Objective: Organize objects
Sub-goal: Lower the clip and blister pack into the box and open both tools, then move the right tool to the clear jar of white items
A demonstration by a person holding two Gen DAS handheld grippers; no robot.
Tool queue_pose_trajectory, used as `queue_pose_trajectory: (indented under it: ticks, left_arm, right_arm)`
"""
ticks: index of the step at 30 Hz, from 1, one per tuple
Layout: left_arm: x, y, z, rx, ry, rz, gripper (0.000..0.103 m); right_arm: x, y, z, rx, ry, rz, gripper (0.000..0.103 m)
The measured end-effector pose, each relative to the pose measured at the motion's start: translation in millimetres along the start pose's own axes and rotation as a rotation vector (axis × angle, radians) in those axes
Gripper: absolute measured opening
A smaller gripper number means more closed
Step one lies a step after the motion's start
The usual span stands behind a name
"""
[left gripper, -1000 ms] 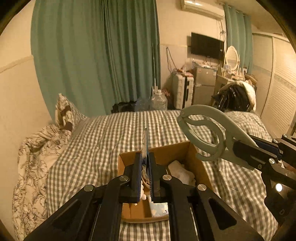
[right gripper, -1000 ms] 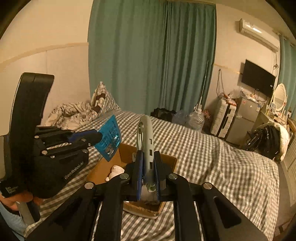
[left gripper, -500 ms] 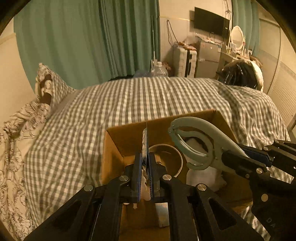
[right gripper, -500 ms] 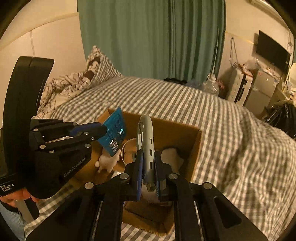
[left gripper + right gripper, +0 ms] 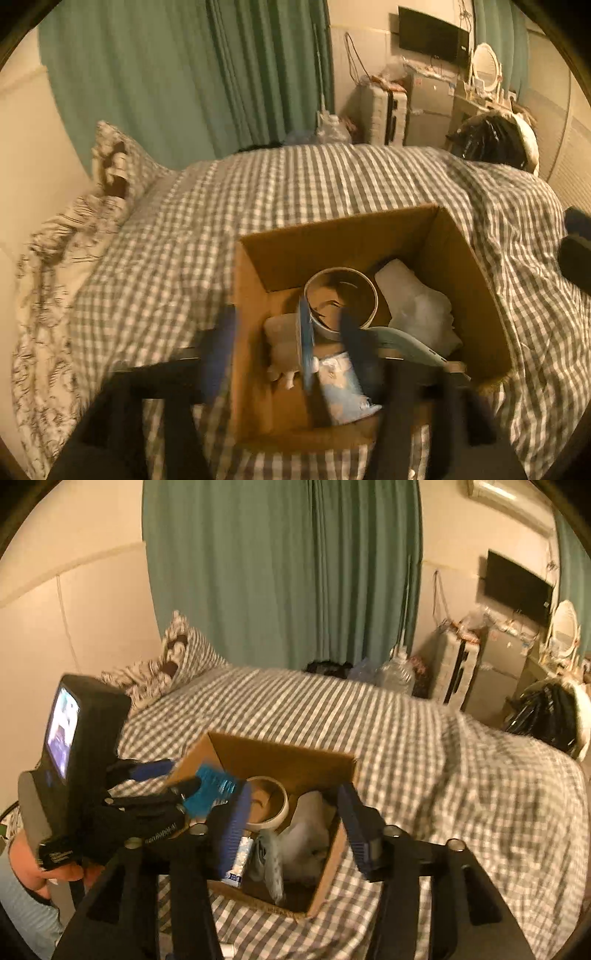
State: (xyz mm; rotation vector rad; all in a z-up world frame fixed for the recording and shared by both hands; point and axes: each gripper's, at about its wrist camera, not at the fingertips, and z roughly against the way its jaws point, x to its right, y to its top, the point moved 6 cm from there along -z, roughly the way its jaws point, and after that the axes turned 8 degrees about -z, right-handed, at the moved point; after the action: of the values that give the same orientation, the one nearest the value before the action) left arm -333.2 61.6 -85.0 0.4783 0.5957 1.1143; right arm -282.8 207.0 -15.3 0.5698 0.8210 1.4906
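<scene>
An open cardboard box (image 5: 461,243) (image 5: 280,757) sits on the checked bed. Inside lie a roll of tape (image 5: 340,295) (image 5: 267,803), a white crumpled item (image 5: 417,306), a small plush toy (image 5: 280,343), a blue-and-white packet (image 5: 340,384) and the pale grey clamp (image 5: 406,345) (image 5: 269,860). My left gripper (image 5: 288,347) is open over the box; the flat blue item (image 5: 306,343) (image 5: 212,790) hangs loose between its jaws, blurred. My right gripper (image 5: 291,823) is open and empty above the box. The left gripper also shows in the right wrist view (image 5: 177,790).
The checked duvet (image 5: 332,184) covers the bed. Pillows (image 5: 110,166) lie at the far left by the green curtain (image 5: 184,74). A suitcase (image 5: 384,114), dresser and black bag (image 5: 491,140) stand beyond the bed at the right.
Both grippers have opened. The grey clamp has dropped from the right gripper into the box. The blue item has come free of the left jaws. The right gripper has drawn back.
</scene>
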Motion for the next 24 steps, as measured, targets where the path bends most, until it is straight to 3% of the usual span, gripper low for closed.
queue_pose_trajectory:
  ticks: [2, 5, 7, 9, 16, 24]
  left_arm:
    - [-5, -1, 21, 0.03, 0.009, 0.015, 0.075]
    - [-12, 0, 48, 0.058, 0.012, 0.021, 0.081]
    - [-16, 1, 72, 0.093, 0.034, 0.016, 0.092]
    - [-21, 2, 96, 0.133, 0.068, 0.019, 0.095]
    - [-32, -10, 165, 0.227, 0.082, 0.053, 0.102]
    - [-33, -47, 201, 0.258, 0.069, 0.056, 0.103]
  right_arm:
    - [-3, 4, 25, 0.035, -0.005, 0.011, 0.067]
    - [-9, 3, 60, 0.079, -0.015, 0.023, 0.078]
    - [-13, 4, 84, 0.106, -0.013, 0.024, 0.085]
    - [-16, 5, 105, 0.135, -0.009, 0.021, 0.088]
    - [-31, 9, 171, 0.234, -0.03, 0.034, 0.093]
    - [-59, -22, 219, 0.28, -0.039, 0.091, 0.103]
